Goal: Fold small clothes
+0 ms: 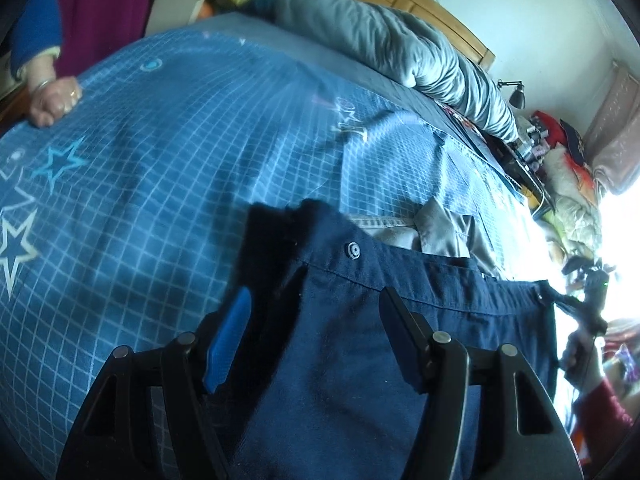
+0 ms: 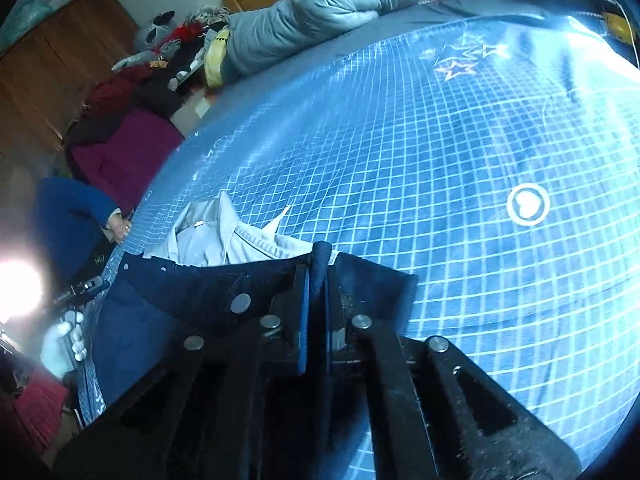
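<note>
Hanging navy trousers [image 1: 344,344], snap-buttoned waistband, taut

A blue checked bedsheet [image 1: 168,184] printed with stars is covering the bed. A grey quilt [image 1: 384,40] is lying bunched along its far side, against a wooden headboard [image 1: 436,12]. Another person's hand [image 1: 54,98], in a blue sleeve, is pressing on the sheet's edge. A wooden wardrobe [image 2: 52,76] is standing behind a heap of what may be soft toys [image 2: 172,44], too blurred to be sure. A black lamp [image 1: 516,94] is perching near the wall.
</note>
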Tool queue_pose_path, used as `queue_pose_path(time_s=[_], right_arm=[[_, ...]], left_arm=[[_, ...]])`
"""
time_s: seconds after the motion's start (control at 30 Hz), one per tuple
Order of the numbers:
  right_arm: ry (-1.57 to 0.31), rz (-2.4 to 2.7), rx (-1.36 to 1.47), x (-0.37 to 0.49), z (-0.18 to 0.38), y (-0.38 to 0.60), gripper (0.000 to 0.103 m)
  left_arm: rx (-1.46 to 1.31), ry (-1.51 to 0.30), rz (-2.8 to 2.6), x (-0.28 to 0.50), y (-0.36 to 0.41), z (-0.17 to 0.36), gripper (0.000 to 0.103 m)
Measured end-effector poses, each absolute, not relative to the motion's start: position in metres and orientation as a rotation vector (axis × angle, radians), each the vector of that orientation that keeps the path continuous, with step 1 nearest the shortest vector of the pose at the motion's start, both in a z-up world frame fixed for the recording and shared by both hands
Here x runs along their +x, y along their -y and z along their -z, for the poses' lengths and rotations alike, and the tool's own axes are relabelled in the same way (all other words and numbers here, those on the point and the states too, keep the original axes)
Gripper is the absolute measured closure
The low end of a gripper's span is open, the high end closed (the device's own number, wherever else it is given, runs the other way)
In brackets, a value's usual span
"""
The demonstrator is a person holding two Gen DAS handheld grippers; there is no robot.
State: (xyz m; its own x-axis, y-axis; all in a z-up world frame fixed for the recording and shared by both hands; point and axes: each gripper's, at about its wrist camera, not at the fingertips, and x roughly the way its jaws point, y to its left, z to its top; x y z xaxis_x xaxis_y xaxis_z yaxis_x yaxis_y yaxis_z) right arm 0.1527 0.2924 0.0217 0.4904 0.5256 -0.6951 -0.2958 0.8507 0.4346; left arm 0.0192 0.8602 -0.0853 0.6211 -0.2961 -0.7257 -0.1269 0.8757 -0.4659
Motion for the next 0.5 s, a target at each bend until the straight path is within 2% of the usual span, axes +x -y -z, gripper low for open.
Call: queue_pose_path(time_s=[0.23, 0.33, 0.5], right_arm=[[-0.961, -0.459, 0.298, 0.156, 0.001, -0.279, 0.101], [-1.026, -0.473, 0.313, 0.163, 0.022, -0.283, 0.100], [-1.022, -0.505, 0.320, 0.160, 0.025, -0.284, 0.099]], left_arm=[[-0.469, -0.913, 0.114, 0.028, -0.848, 0.085, 0.036], [-0.409, -0.956, 0.092, 0.041, -0.843, 0.090, 0.036], [-0.403, -1.011, 0.043, 0.070, -0.850, 0.102, 0.038]])
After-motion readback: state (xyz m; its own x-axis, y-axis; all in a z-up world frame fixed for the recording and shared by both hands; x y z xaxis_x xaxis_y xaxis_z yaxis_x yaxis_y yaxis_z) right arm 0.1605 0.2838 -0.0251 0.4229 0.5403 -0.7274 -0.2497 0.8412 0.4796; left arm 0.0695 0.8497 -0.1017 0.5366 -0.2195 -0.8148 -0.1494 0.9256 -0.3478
